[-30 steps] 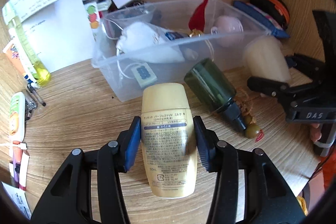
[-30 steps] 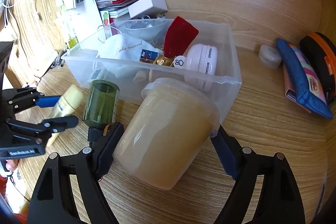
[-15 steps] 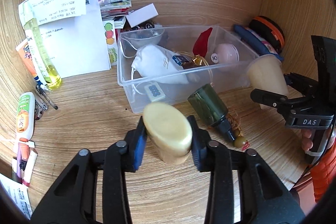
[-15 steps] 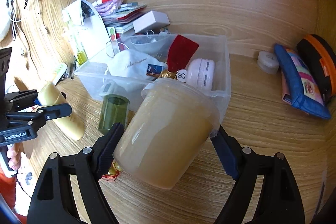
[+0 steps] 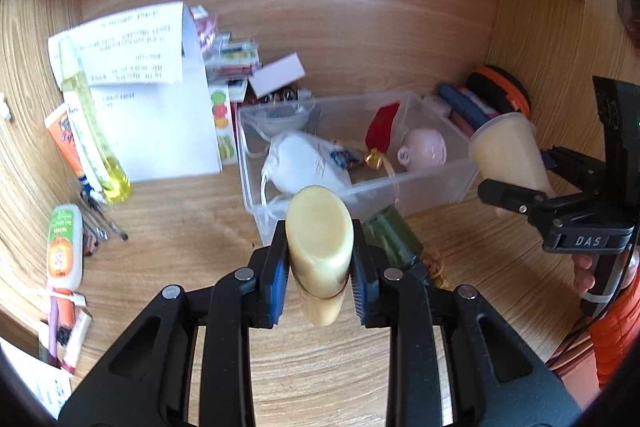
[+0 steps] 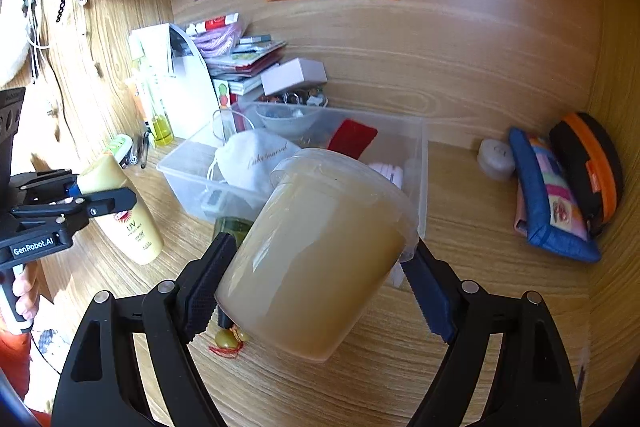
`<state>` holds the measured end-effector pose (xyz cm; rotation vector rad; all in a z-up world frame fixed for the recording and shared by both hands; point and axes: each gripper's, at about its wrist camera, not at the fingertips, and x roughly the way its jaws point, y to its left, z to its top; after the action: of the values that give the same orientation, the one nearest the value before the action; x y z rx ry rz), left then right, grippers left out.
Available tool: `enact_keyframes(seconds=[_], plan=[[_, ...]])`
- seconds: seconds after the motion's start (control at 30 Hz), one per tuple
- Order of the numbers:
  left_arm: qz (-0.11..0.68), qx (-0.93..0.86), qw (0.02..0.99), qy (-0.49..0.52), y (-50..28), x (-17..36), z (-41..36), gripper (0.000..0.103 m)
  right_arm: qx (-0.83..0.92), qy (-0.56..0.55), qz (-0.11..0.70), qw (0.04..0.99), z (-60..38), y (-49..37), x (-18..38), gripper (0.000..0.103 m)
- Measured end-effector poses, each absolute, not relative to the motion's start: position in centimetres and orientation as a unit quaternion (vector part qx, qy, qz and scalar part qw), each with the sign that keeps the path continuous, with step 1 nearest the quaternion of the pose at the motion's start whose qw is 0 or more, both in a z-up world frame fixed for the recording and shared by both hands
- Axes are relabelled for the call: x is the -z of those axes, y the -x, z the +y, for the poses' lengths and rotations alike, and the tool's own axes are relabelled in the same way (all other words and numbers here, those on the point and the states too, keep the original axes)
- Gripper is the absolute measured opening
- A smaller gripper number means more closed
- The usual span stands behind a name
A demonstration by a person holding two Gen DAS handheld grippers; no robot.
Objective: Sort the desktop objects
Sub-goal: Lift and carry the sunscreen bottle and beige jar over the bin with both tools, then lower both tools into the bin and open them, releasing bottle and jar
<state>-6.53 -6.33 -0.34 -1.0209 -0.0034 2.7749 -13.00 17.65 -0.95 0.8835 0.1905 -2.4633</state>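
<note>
Both grippers tilt downward, left (image 5: 320, 281) clamping sunscreen bottle (image 5: 320, 247), right (image 6: 316, 291) clamping tub (image 6: 316, 251).

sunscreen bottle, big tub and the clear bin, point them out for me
sunscreen bottle (image 6: 134, 227): right wrist view, on its printed label
tub (image 6: 316, 251): right wrist view, on its side wall
clear bin (image 5: 434, 183): left wrist view, on its front wall

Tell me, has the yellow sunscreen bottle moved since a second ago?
Yes. The sunscreen bottle, lying flat on the desk before, now hangs lifted and tilted in the left gripper beside the clear bin.
</note>
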Motion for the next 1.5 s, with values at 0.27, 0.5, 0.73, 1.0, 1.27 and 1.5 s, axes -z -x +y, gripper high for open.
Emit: enact_keyframes(seconds=[0.27, 0.5, 0.73, 1.0, 1.27, 1.5], plan=[[-0.013, -0.943, 0.103, 0.316, 7.5, -2.9, -7.1, 0.027, 0.911, -0.311, 0.075, 0.26, 16.8, 13.5, -1.1, 0.081], [-0.014, -0.95, 0.103, 0.293, 9.2, -5.2, -7.5, 0.027, 0.913, -0.3, 0.075, 0.265, 15.8, 14.6, -2.4, 0.081], [-0.007, -0.952, 0.102, 0.289, 11.7, -5.8, -7.1, 0.027, 0.911, -0.3, 0.077, 0.271, 13.9, 16.0, -2.7, 0.081], [-0.012, -0.945, 0.095, 0.312, 15.3, -3.7, -6.8, 0.027, 0.906, -0.312, 0.078, 0.274, 12.5, 18.9, -2.1, 0.081], [-0.018, -0.937, 0.103, 0.335, 17.9, -1.6, -6.9, 0.027, 0.896, -0.336, 0.086, 0.277, 11.3, 21.5, -0.4, 0.081], [-0.022, -0.929, 0.106, 0.354, 19.5, 0.1, -6.8, 0.027, 0.886, -0.353, 0.1, 0.285, 9.9, 22.9, 1.4, 0.081]])
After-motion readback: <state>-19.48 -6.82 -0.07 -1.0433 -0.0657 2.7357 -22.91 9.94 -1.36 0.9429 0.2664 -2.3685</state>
